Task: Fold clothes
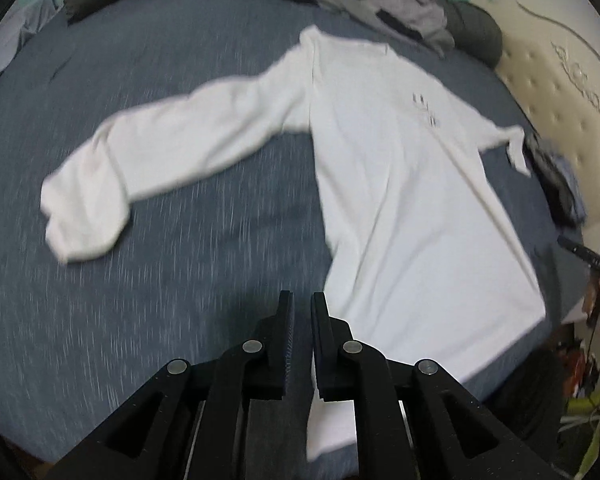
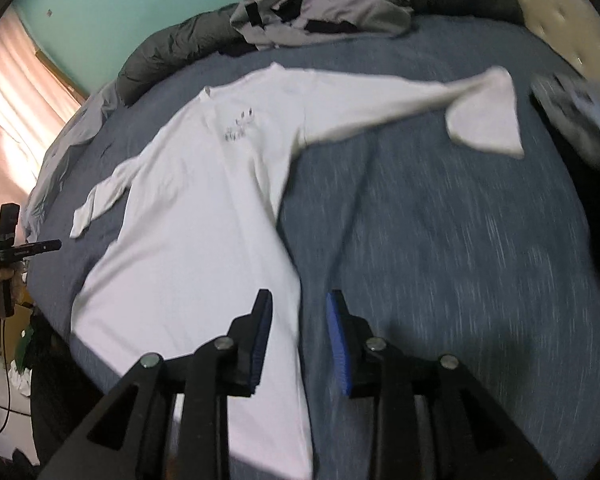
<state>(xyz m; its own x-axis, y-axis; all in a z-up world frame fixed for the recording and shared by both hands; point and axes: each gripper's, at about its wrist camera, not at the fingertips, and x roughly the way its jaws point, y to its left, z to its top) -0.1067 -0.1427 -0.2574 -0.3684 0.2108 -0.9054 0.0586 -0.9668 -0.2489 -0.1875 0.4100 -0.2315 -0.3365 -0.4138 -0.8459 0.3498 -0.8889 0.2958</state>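
Flat on the bed (image 1: 148,320) lies a white shirt (image 1: 400,200).

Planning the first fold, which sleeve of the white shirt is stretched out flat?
The sleeve on the right gripper's side lies fully extended; the other sleeve is bunched against the body.

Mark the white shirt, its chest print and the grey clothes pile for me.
white long-sleeve shirt (image 1: 412,216), left wrist view, middle of the body.
chest print (image 2: 238,126), right wrist view, centre of the dark marks.
grey clothes pile (image 2: 328,4), right wrist view, top of the heap.
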